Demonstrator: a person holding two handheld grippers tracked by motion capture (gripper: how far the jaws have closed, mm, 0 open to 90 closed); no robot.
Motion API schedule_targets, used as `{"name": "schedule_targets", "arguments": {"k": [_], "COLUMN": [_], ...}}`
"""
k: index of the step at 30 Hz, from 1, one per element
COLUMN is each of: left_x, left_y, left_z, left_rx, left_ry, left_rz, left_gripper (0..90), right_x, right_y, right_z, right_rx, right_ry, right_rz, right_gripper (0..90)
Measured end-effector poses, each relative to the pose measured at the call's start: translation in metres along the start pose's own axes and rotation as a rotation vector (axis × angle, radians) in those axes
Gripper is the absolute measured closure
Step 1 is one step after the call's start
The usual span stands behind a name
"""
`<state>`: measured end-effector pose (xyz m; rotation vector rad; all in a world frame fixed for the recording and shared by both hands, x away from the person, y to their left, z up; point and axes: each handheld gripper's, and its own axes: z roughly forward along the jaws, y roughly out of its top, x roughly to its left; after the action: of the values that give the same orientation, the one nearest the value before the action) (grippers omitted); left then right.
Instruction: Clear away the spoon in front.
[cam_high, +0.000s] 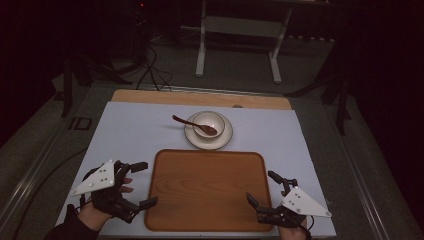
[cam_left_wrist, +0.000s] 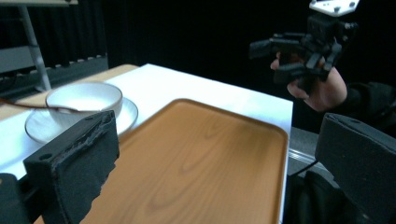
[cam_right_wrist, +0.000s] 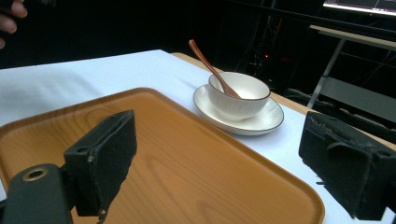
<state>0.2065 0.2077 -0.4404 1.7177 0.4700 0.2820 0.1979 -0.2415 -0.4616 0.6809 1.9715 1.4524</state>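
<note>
At the lower left of the high view the left gripper (cam_high: 141, 184) is held in a hand (cam_high: 97, 210) just off the tray's left edge, its jaws spread wide apart with nothing between them. The wooden tray (cam_high: 207, 190) lies bare in the lower middle of the frame on a white table cover (cam_high: 135, 130). Just above the tray, in the centre of the frame, a white bowl (cam_high: 210, 120) sits on a white saucer (cam_high: 192, 135); a brown spoon (cam_high: 187, 121) rests in the bowl with its handle pointing to the upper left. In the right gripper view the bowl and saucer stand at the upper right, close beside the tray's rim but not touching it. At the lower right of the high view the right gripper (cam_high: 264, 188) is held at the tray's right corner, jaws likewise wide apart and empty. In the left gripper view it shows at the upper right, raised above the table.
</note>
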Motion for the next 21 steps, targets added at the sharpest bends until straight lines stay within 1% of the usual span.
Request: {"name": "schedule_targets", "arguments": {"k": [3, 7, 11, 13, 14, 15, 17, 18, 20, 21], "left_x": [0.001, 0.004, 0.009, 0.012, 0.014, 0.016, 0.021, 0.025, 0.031, 0.033], "left_y": [0.016, 0.037, 0.057, 0.064, 0.068, 0.071, 0.075, 0.077, 0.079, 0.08], "left_z": [0.005, 0.01, 0.015, 0.017, 0.018, 0.02, 0.023, 0.025, 0.029, 0.031], "left_rx": [0.008, -0.009, -0.051, -0.07, -0.072, -0.089, -0.112, -0.124, -0.123, -0.117], "left_ry": [0.031, 0.077, 0.136, 0.156, 0.174, 0.191, 0.211, 0.229, 0.247, 0.266], "left_rz": [0.024, 0.044, 0.053, 0.052, 0.054, 0.055, 0.029, 0.011, -0.009, -0.007], "left_gripper": [0.0, 0.0, 0.0, 0.0, 0.0, 0.0, 0.0, 0.0, 0.0, 0.0], "right_x": [-0.001, -0.001, -0.001, -0.001, -0.001, -0.001, -0.001, -0.001, -0.001, 0.0], "right_y": [0.0, 0.0, 0.0, 0.0, 0.0, 0.0, 0.0, 0.0, 0.0, 0.0], "right_z": [0.0, 0.0, 0.001, 0.001, 0.001, 0.001, 0.001, 0.001, 0.001, 0.001], "right_rx": [0.0, 0.004, 0.005, 0.005, 0.004, 0.004, 0.005, 0.007, 0.009, 0.009], "right_ry": [-0.002, -0.004, -0.005, -0.004, -0.006, -0.007, -0.007, -0.009, -0.009, -0.007], "right_rz": [0.003, 0.005, 0.004, 0.003, 0.001, 0.0, 0.001, 0.002, 0.0, 0.002], "right_gripper": [11.1, 11.1, 11.1, 11.1, 11.1, 11.1, 11.1, 11.1, 11.1, 11.1]}}
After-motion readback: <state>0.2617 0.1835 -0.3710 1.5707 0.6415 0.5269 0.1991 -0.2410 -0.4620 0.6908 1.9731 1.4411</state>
